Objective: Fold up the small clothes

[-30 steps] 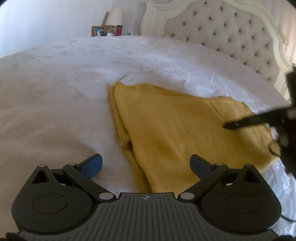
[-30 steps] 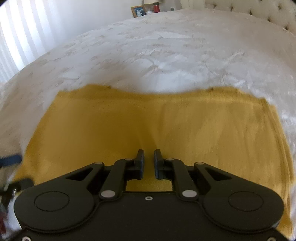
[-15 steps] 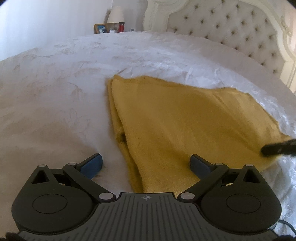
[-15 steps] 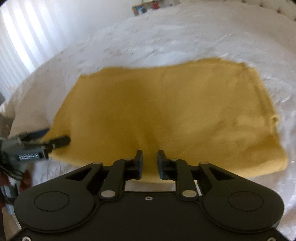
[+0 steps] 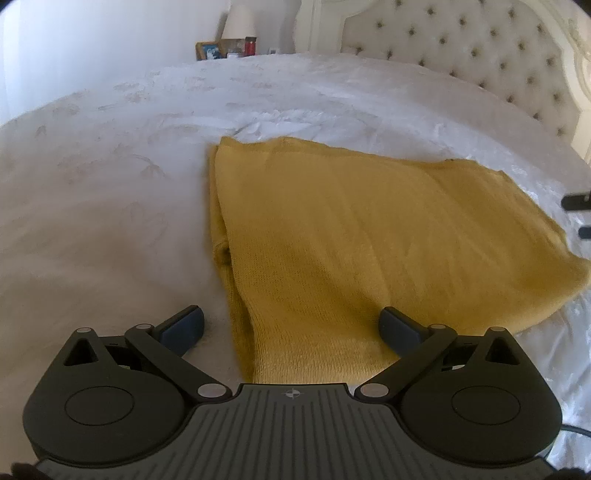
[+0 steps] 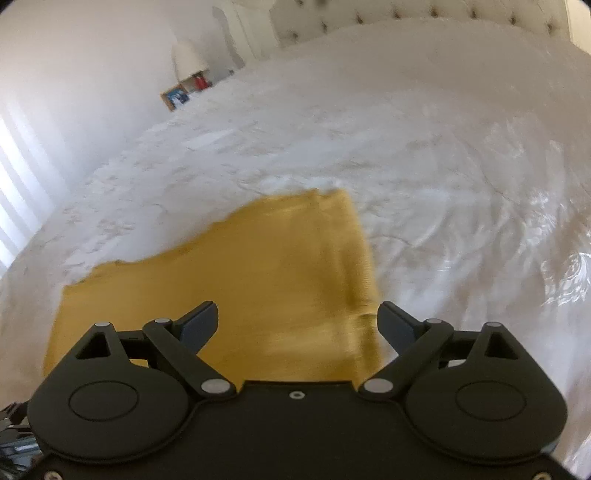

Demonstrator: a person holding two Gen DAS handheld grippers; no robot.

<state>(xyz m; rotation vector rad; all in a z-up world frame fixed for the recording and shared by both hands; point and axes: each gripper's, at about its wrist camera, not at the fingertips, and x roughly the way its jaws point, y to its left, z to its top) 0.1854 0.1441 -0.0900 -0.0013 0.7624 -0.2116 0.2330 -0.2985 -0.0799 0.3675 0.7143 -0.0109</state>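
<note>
A mustard-yellow knitted garment [image 5: 351, 236] lies folded flat on the white bedspread [image 5: 110, 206]. My left gripper [image 5: 291, 325] is open above its near left corner, one finger over the bedspread and the other over the cloth, holding nothing. In the right wrist view the same garment [image 6: 258, 280] fills the lower middle. My right gripper [image 6: 297, 323] hangs over its near right edge, jaws opening wide, with cloth below them but nothing pinched. The right gripper's fingertips [image 5: 576, 201] poke in at the right edge of the left wrist view.
A tufted cream headboard [image 5: 480, 55] stands at the far right. Beyond the bed, a lamp [image 5: 240, 18], a picture frame [image 5: 208, 50] and a red item [image 5: 250, 46] sit on a nightstand. Bright window blinds [image 6: 18, 192] line the left of the right wrist view.
My right gripper went from shut to wide open, rolled, and swung to the garment's right edge. It left the middle of the left wrist view. The left gripper barely shifted.
</note>
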